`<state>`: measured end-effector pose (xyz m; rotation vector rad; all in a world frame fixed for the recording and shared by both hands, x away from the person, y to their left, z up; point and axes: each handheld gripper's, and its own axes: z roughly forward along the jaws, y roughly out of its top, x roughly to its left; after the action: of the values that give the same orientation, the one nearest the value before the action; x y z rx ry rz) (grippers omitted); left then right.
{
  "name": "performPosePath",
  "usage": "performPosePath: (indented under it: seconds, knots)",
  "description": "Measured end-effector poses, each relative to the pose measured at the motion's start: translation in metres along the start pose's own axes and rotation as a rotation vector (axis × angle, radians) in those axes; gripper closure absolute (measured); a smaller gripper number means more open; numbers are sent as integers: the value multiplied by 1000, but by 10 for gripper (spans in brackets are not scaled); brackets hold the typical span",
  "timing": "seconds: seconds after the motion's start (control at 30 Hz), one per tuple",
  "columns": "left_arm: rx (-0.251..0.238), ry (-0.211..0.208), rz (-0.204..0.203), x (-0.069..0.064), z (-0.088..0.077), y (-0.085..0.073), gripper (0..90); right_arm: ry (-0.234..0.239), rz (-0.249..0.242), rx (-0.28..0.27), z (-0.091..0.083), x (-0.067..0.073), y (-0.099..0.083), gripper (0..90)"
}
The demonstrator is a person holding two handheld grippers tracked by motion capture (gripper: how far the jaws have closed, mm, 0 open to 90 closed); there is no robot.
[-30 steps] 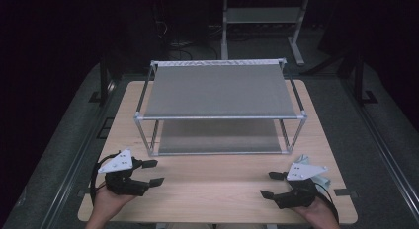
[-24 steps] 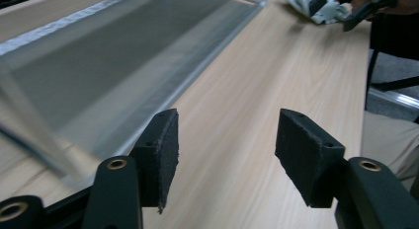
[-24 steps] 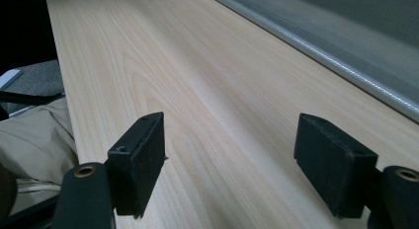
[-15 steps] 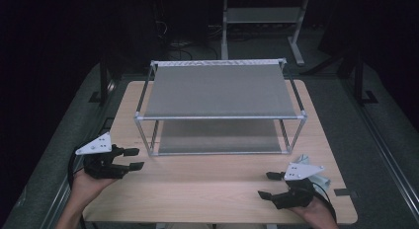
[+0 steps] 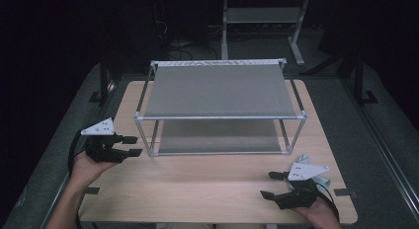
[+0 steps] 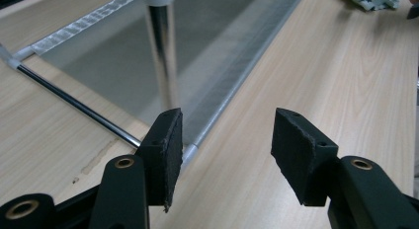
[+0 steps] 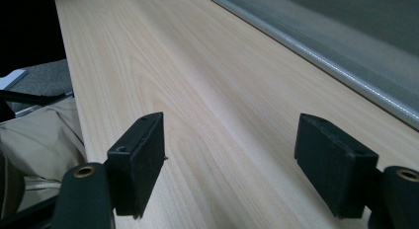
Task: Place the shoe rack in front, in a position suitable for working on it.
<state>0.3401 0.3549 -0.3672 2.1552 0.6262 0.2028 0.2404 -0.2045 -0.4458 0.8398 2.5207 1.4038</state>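
The two-tier metal rack (image 5: 220, 108) stands mid-table, and the left gripper (image 5: 129, 145), jaws open and empty, has swung from the near edge out to its front-left leg (image 6: 163, 51), likely about to grasp it, while the right gripper (image 5: 271, 185) stays open near the edge.

A light wooden rectangular table (image 5: 207, 189) carries a two-tier shelf rack of silver metal tubes with grey mesh panels (image 5: 220, 91). A crumpled pale patterned cloth (image 5: 321, 177) lies near the rack's front right corner.
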Motion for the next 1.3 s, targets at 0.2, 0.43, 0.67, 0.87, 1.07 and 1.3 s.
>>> performPosePath:
  seconds: [0.2, 0.43, 0.67, 0.87, 1.07, 1.3]
  knots:
    - [13, 8, -18, 10, 6, 6, 461, -2, 1, -2, -1, 0, 0, 270]
    - [-3, 12, -23, 20, 14, 13, 490, 2, -5, -5, -3, -1, -1, 270]
    - [14, 8, -8, 23, 16, 18, 622, 11, -6, 0, -9, -8, -2, 274]
    - [23, 6, 10, 23, 20, 24, 697, -5, -11, 7, -16, -13, -1, 275]
    - [32, 12, 32, 22, 23, 26, 795, -34, -13, 23, -25, -16, -5, 292]
    - [34, 9, 62, 16, 22, 25, 805, -143, 6, 57, -50, -30, -15, 331]
